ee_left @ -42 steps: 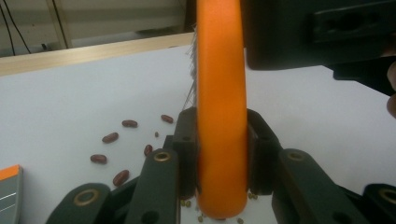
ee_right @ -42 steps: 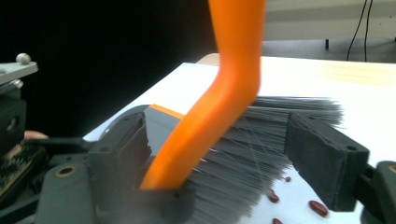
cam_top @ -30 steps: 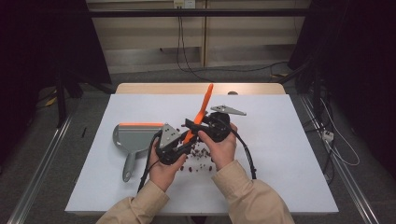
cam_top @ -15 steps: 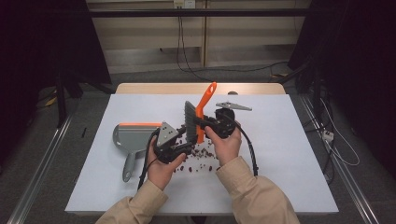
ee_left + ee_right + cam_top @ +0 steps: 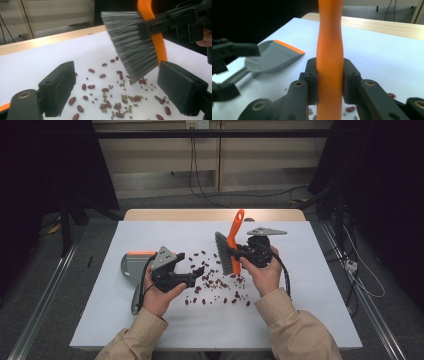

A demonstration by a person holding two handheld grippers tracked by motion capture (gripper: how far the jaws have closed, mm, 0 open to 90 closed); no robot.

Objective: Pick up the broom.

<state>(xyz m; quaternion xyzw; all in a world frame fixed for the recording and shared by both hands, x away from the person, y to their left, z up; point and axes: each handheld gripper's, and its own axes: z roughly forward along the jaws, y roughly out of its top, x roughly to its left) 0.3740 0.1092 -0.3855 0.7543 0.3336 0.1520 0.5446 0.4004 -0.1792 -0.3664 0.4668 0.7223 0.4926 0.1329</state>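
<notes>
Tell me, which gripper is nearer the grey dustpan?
Left. The left gripper hovers just right of the dustpan, jaws open; the right gripper holds the brush farther right, beyond the beans.

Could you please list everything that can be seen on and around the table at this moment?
brush: one, orange handle with grey bristles, held upright above the beans, bristles pointing down
beans: many, dark red ones with small green ones among them, scattered on the middle of the table
dustpan: one, grey with an orange edge, lying on the table's left part
table: one, white top with a wooden strip along the far edge
cables: several, dark, on the floor beyond the table
left gripper: one, black, jaws open with nothing between them, just been opening, beside the beans
right gripper: one, black, shut on the brush handle
hands: two, in tan sleeves, each holding a gripper
</notes>
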